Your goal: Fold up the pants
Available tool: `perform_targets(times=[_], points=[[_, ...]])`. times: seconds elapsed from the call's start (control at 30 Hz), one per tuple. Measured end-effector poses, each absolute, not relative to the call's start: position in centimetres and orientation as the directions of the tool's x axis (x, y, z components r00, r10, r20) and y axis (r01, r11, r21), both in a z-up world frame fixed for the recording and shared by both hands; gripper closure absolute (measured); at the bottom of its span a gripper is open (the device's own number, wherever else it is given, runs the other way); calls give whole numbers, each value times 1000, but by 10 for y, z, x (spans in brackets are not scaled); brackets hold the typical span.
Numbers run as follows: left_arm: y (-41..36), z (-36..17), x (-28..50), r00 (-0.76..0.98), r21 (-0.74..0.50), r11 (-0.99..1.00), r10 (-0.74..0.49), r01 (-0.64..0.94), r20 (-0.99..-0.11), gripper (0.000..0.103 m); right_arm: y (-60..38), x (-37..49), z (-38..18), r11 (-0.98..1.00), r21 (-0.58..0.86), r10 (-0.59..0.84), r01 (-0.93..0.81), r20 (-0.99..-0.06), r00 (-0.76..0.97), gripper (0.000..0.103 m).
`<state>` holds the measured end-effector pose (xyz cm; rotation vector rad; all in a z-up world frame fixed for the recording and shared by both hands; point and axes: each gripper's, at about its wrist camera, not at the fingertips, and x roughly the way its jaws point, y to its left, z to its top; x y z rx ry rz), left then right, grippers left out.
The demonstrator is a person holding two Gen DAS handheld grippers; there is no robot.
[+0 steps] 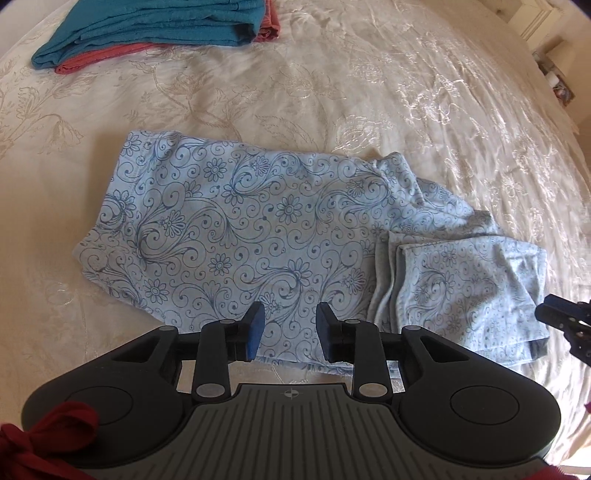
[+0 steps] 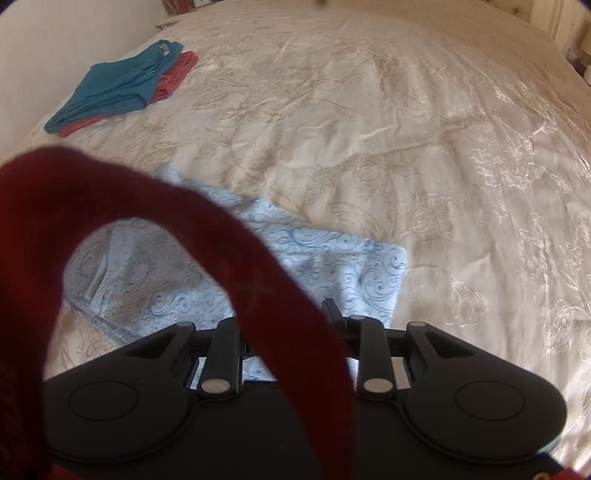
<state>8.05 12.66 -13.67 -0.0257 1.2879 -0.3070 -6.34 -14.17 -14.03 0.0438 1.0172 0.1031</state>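
Folded floral cotton pants on glossy embroidered bedspread.

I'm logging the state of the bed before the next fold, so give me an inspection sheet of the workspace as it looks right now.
Surface: cream embroidered bedspread, wrinkled.
Job's things: light blue floral pants lie partly folded, flat on the left, bunched layers at the right end.
Clutter: folded teal garment on top of a red garment at the far corner; a dark red fabric loop hangs across the right wrist view.
Grippers: left gripper open over the pants' near edge, nothing between the pads; right gripper at the pants' right end, fingers largely hidden in its own view.
Cables: nothing seen.
Surroundings: white furniture beyond the bed, blurred.
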Motion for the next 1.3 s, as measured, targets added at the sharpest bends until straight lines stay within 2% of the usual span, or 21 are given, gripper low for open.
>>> perform_targets(times=[0.17, 0.3, 0.43, 0.6, 0.63, 0.73, 0.97, 1.1, 1.13, 1.2, 1.23, 1.27, 1.3], points=[[122, -139, 79, 225, -204, 949, -259, 241, -939, 73, -55, -65, -147, 941, 22, 203, -338, -834, 513, 65], [129, -135, 80, 230, -192, 944, -257, 270, -939, 73, -11, -59, -154, 909, 11, 246, -416, -821, 516, 65], [143, -135, 82, 235, -177, 946, -243, 272, -941, 73, 12, -52, -167, 904, 13, 245, -427, -833, 496, 65], [162, -134, 87, 239, -184, 950, -246, 254, -939, 73, 22, -47, -182, 923, -54, 151, -380, -860, 488, 65], [166, -134, 87, 241, -186, 949, -248, 253, -938, 73, 21, -47, -182, 929, -65, 135, -365, -857, 498, 69], [174, -133, 90, 246, -186, 948, -250, 256, -936, 73, 15, -44, -178, 947, -28, 147, -321, -848, 509, 86], [190, -134, 95, 251, -191, 949, -255, 250, -934, 73, 22, -33, -155, 964, 111, 229, -243, -809, 541, 89], [199, -135, 99, 250, -190, 951, -251, 245, -935, 73, 37, -23, -159, 963, 132, 242, -236, -810, 535, 89], [201, -135, 99, 250, -189, 952, -250, 242, -935, 73, 40, -22, -159, 969, 107, 215, -224, -813, 542, 89], [207, -135, 100, 256, -197, 953, -255, 232, -932, 73, 43, -26, -158, 976, 14, 136, -216, -816, 561, 79], [209, -136, 100, 254, -200, 953, -256, 226, -933, 73, 44, -29, -158, 974, -29, 106, -227, -821, 561, 66], [211, -138, 101, 250, -202, 953, -257, 225, -933, 73, 44, -34, -160, 965, -75, 81, -251, -826, 558, 59], [211, -139, 101, 248, -202, 953, -257, 226, -934, 73, 44, -37, -162, 960, -93, 72, -264, -829, 555, 60]])
